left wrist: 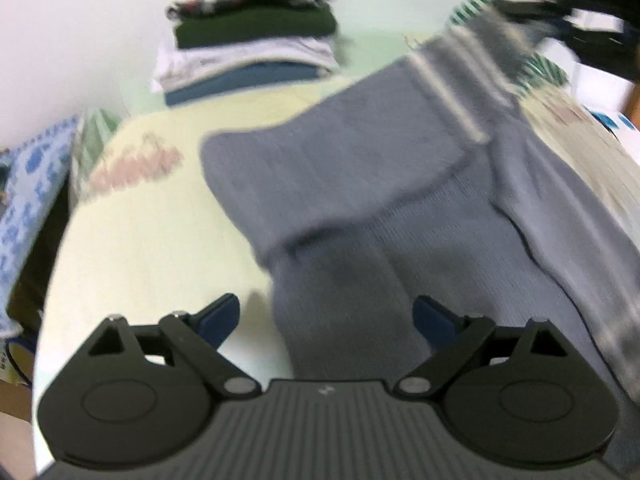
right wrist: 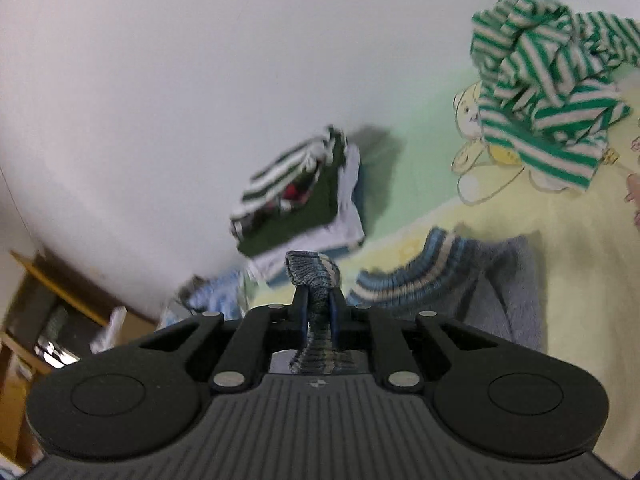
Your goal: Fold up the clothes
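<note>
The left gripper is hovering with its tongs spread wide over the grey-blue knitted sweater lying on the pale yellow bedsheet. The right gripper is pinching the sweater's striped ribbed hem. A stack of folded clothes is sitting at eleven o'clock.

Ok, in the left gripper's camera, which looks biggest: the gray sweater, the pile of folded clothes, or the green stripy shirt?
1. gray sweater, filling much of the view, though it is also nearest.
2. pile of folded clothes, farther back.
3. green stripy shirt, mostly hidden behind the lifted sweater, so its true size is unsure.
</note>
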{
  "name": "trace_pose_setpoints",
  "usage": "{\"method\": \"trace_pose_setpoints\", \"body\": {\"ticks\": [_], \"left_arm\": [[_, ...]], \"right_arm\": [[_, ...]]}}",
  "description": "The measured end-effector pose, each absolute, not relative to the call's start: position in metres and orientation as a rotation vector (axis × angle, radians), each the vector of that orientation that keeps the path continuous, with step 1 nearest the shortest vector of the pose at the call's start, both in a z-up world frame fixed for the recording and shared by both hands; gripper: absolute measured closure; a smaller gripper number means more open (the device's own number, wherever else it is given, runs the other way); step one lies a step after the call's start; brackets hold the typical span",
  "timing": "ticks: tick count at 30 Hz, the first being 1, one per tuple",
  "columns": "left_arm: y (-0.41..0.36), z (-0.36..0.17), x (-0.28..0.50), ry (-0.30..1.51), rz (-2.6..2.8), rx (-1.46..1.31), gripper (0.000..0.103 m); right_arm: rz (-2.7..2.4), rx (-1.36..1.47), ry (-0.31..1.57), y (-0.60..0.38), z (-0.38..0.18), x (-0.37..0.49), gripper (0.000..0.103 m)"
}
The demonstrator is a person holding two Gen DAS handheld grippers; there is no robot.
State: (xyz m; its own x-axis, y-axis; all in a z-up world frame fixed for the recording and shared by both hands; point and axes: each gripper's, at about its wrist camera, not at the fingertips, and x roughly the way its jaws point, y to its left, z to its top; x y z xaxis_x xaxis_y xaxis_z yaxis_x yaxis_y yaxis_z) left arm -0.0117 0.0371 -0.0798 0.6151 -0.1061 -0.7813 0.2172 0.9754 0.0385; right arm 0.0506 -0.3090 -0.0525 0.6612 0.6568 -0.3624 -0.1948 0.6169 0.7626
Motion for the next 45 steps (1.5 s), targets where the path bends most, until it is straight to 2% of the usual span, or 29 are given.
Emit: {"method": "trace_pose_setpoints", "body": {"ticks": [2,4,7,8,9,21,27,34,37,40,45], "left_arm": [[0.039,-0.078,0.004,0.872,-0.153,0.121,0.009],[0.038,-0.078,0.016,0.858,-0.115,0.119,0.016],[0.03,-0.082,0.032,0.868,-0.095,0.146,0.043],[0.027,-0.082,0.034,0.872,-0.1,0.148,0.055],[0.024,-0.083,0.037,0.875,-0.106,0.151,0.058],[-0.018,-0.075,0.03,0.82,-0.161,0.249,0.061],[-0.043,-0.074,0.023,0.808,-0.18,0.302,0.049],[-0.059,-0.079,0.016,0.811,-0.237,0.34,0.048],[-0.062,-0.083,0.015,0.816,-0.244,0.36,0.047],[-0.061,-0.086,0.017,0.826,-0.246,0.354,0.045],[-0.063,-0.087,0.018,0.824,-0.248,0.368,0.043]], "right_arm": [[0.541,0.787,0.66,-0.317,-0.047,0.048,0.092],[0.542,0.811,0.638,-0.325,-0.042,0.045,0.092],[0.524,0.826,0.617,-0.337,-0.039,0.042,0.092],[0.516,0.837,0.613,-0.342,-0.04,0.041,0.092],[0.507,0.849,0.608,-0.346,-0.041,0.041,0.092],[0.396,0.996,0.524,-0.414,-0.054,0.016,0.092],[0.316,1.038,0.496,-0.446,-0.071,-0.001,0.093],[0.187,1.038,0.538,-0.475,-0.105,-0.019,0.093],[0.127,1.028,0.58,-0.483,-0.123,-0.022,0.102],[0.07,0.995,0.626,-0.488,-0.139,-0.021,0.102],[-0.01,0.768,0.661,-0.475,-0.133,-0.019,0.074]]}}
